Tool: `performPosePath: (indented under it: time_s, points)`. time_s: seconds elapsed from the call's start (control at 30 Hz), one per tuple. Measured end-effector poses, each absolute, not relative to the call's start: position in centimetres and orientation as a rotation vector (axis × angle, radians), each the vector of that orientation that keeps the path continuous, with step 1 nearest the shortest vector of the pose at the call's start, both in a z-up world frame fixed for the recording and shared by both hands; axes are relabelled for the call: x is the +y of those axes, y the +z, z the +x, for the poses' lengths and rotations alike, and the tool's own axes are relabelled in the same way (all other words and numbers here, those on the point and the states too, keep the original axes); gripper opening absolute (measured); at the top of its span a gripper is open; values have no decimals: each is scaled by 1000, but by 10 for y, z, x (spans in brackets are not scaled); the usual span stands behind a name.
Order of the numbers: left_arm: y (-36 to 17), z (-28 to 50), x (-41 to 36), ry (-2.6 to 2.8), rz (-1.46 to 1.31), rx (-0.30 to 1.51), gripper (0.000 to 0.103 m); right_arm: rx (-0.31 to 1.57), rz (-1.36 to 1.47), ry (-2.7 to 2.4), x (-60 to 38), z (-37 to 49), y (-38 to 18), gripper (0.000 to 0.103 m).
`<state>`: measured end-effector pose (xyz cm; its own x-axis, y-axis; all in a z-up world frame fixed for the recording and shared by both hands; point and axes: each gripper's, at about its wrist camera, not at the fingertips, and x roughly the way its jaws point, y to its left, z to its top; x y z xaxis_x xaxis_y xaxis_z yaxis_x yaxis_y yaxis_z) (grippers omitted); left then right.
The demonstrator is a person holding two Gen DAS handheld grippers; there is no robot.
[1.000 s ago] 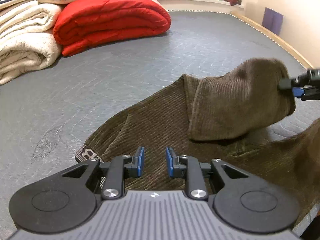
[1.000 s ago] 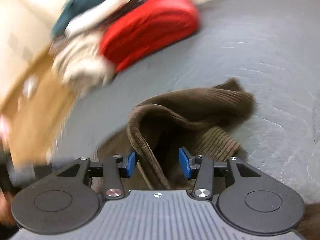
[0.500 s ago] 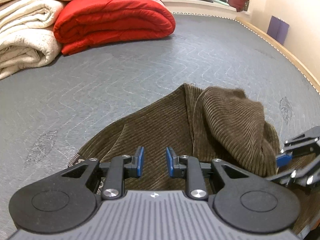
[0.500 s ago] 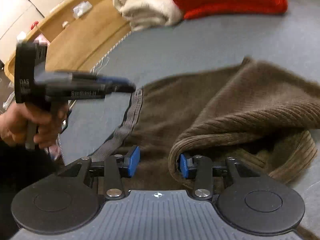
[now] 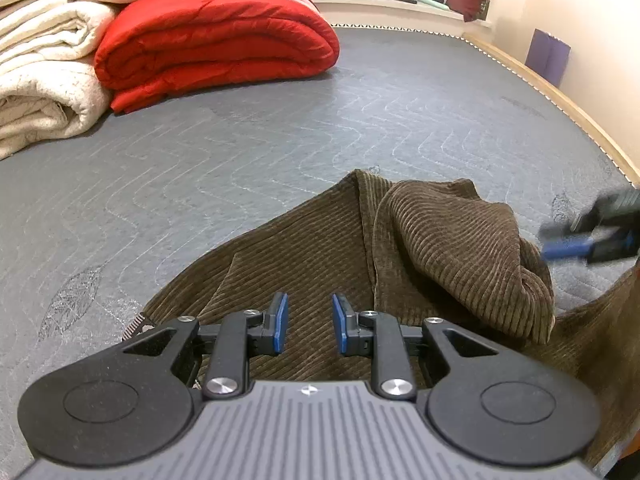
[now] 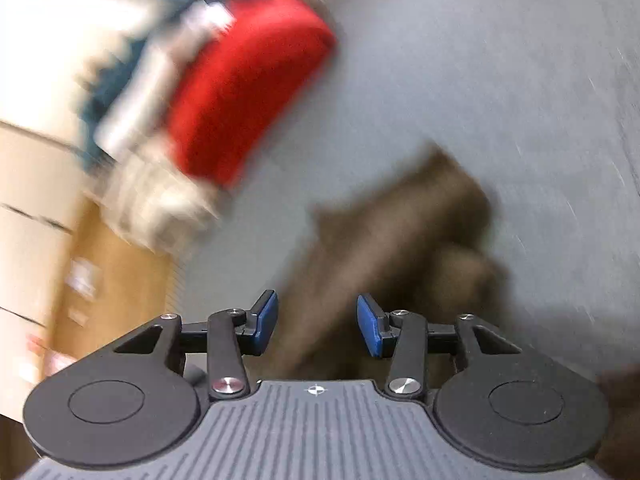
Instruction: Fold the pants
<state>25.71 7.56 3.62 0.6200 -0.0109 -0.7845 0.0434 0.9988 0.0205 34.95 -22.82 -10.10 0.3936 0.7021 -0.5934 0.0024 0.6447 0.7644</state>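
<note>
Pants: brown corduroy pants [image 5: 320, 264] lie crumpled on the grey quilted mattress [image 5: 240, 152], toward its near right part; one leg is folded over in a loose hump.
Left gripper: the left gripper [image 5: 308, 322] hangs over the pants' near end, its blue pads a narrow gap apart with nothing between them.
Right gripper: the right gripper [image 6: 316, 326] is moderately open and empty, its jaws having just been opening; its view is blurred, the pants below it.
Far left corner: a folded red quilt [image 5: 216, 40] beside cream blankets [image 5: 44, 80].
</note>
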Motion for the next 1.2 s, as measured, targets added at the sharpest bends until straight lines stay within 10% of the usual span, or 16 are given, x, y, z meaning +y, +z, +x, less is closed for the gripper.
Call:
performPosePath:
  time_s: [0.37,0.53,1.2]
  points:
    - [32,255,72,-22,51,911,28,1126,825,365,-179,395,-144,47]
    - [25,256,76,7,58,927,28,1097,742,260,-153,406,-127,13]
    - [23,254,63,-25,98,929,28,188,740,-258,-369,329,-4,0]
